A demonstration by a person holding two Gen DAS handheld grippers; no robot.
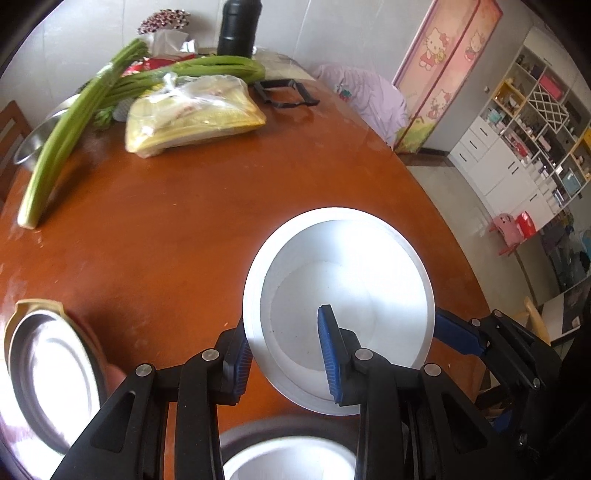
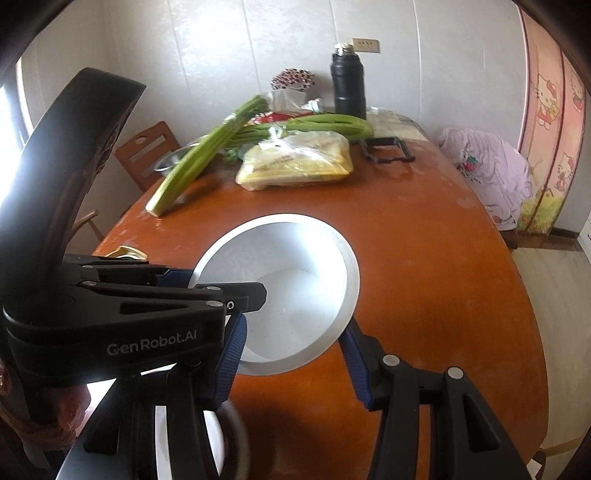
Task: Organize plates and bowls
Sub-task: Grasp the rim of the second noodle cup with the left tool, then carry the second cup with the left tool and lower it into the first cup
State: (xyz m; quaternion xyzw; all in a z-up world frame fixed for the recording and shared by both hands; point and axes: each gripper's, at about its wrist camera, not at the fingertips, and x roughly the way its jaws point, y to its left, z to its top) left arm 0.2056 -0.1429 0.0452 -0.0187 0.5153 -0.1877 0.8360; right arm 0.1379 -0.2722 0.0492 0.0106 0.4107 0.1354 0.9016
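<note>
A white bowl (image 1: 347, 295) is held tilted above the brown table (image 1: 177, 229). My left gripper (image 1: 288, 354) is shut on its near rim, one blue finger inside and one outside. My right gripper (image 2: 295, 354) is open, with the bowl (image 2: 291, 280) between its blue fingers; whether they touch it I cannot tell. It also shows in the left wrist view (image 1: 461, 336), at the bowl's right rim. A steel dish with a gold rim (image 1: 55, 373) lies at the table's left. A dark-rimmed white bowl (image 1: 288, 458) sits below the grippers.
At the table's far end lie celery stalks (image 1: 74, 125), a bagged yellow packet (image 1: 192, 114), a steel basin (image 1: 33, 140), a black flask (image 1: 240, 26) and a black frame (image 1: 284, 92). A chair with lilac cloth (image 1: 365, 96) stands at the right edge.
</note>
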